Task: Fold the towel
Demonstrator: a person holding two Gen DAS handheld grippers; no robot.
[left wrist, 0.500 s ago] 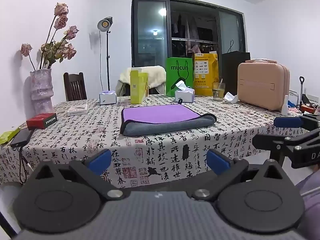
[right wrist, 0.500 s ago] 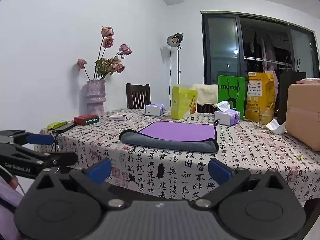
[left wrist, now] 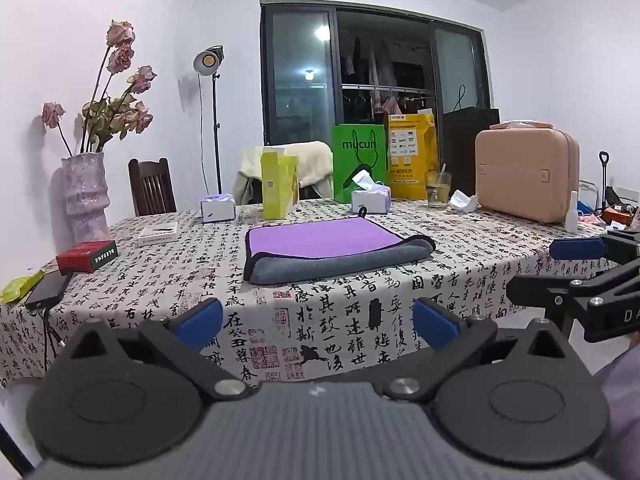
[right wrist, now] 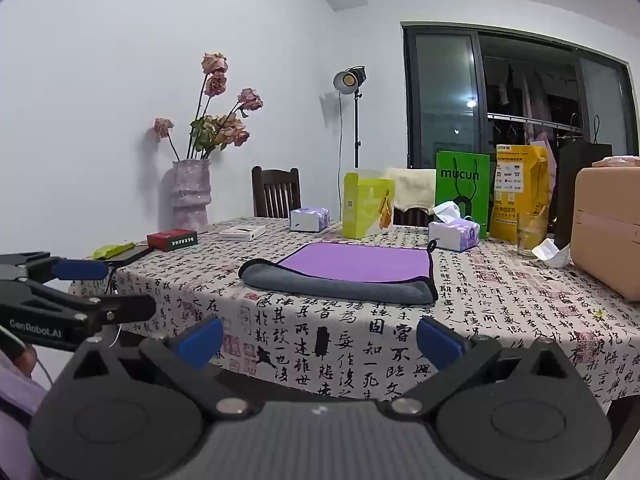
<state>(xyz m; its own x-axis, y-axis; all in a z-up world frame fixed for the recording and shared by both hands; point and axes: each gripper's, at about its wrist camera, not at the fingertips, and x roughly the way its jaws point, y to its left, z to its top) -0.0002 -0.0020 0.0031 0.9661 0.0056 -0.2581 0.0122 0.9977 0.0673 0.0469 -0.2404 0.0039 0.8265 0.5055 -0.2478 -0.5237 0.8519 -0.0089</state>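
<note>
A purple towel with a grey underside lies folded flat on the table with the calligraphy-print cloth, its rolled grey fold toward me. It also shows in the right wrist view. My left gripper is open and empty, held off the table's front edge, well short of the towel. My right gripper is open and empty, also in front of the table edge. Each gripper shows at the side of the other's view: the right one, the left one.
Behind the towel stand a yellow-green box, two tissue packs, a green bag, a glass and a pink case. At the left are a vase of dried roses, a red box and a phone.
</note>
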